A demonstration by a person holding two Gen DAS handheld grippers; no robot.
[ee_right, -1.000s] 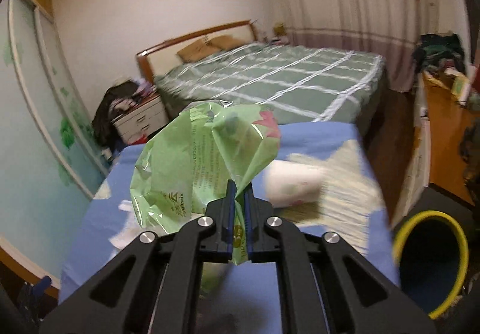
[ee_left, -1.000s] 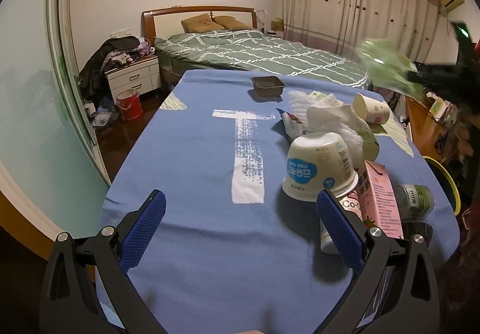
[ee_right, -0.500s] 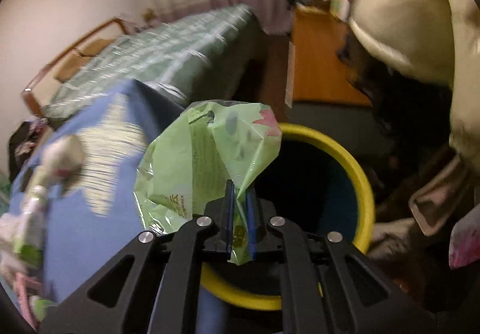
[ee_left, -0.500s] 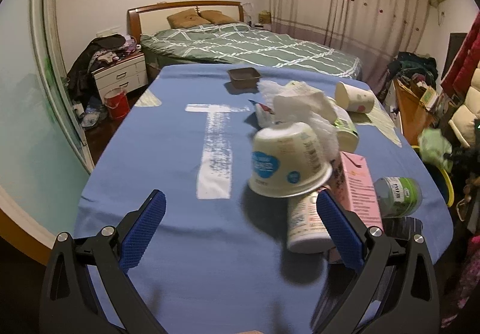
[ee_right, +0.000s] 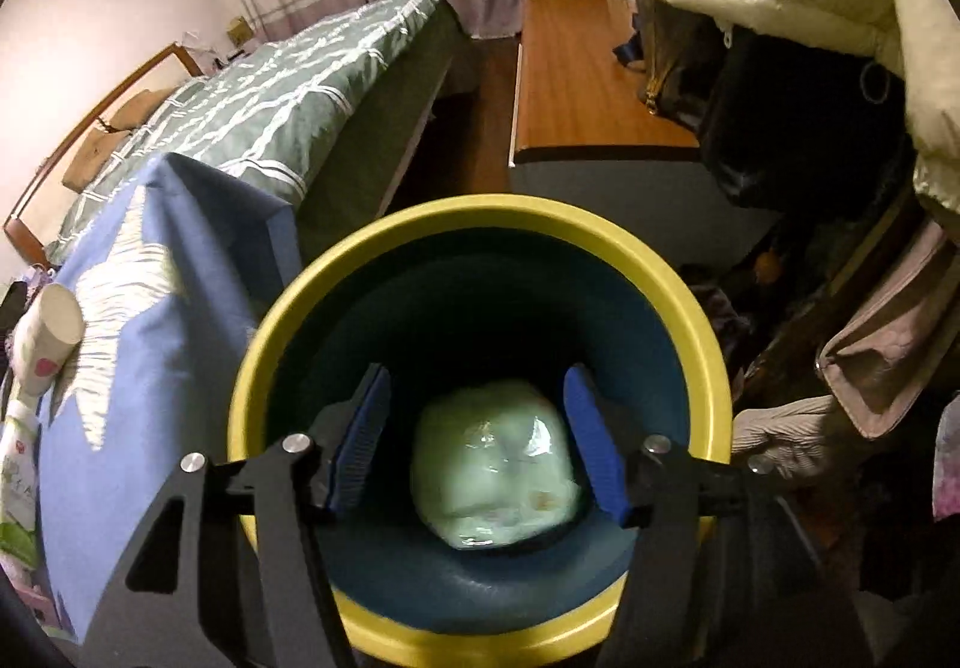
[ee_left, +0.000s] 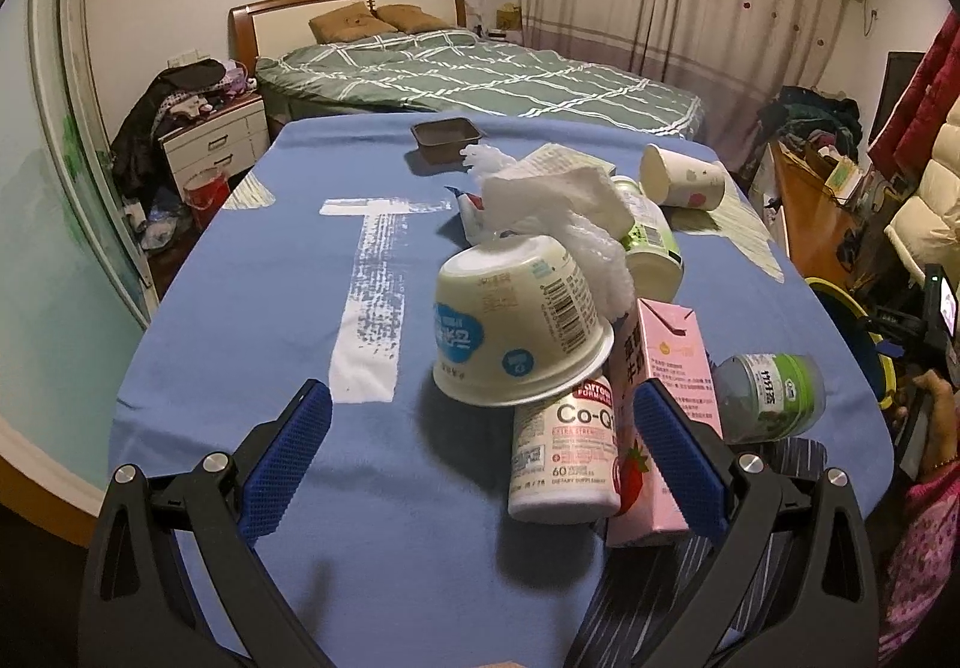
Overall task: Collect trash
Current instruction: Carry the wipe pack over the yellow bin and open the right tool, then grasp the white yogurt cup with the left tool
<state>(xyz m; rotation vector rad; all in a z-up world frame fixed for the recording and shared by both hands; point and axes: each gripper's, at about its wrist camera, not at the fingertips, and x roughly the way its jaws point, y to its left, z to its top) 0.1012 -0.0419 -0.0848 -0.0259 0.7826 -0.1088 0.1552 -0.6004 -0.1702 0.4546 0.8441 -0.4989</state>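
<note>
Green bag dropped in the bin

The right gripper [ee_right: 477, 437] points down over the yellow-rimmed bin [ee_right: 480, 215] beside the desk [ee_left: 252, 344]; its fingers have just spread, and the green bag [ee_right: 495, 464] lies free inside the bin below them. The left gripper [ee_left: 480, 455] hovers tilted over the desk, fingers spread, before the upturned cup [ee_left: 516, 332].

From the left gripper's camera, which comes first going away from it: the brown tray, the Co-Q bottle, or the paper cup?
1. Co-Q bottle, lying just ahead of the left gripper, toward its right jaw.
2. Paper cup, on its side, far right.
3. Brown tray, at the far table edge.
</note>
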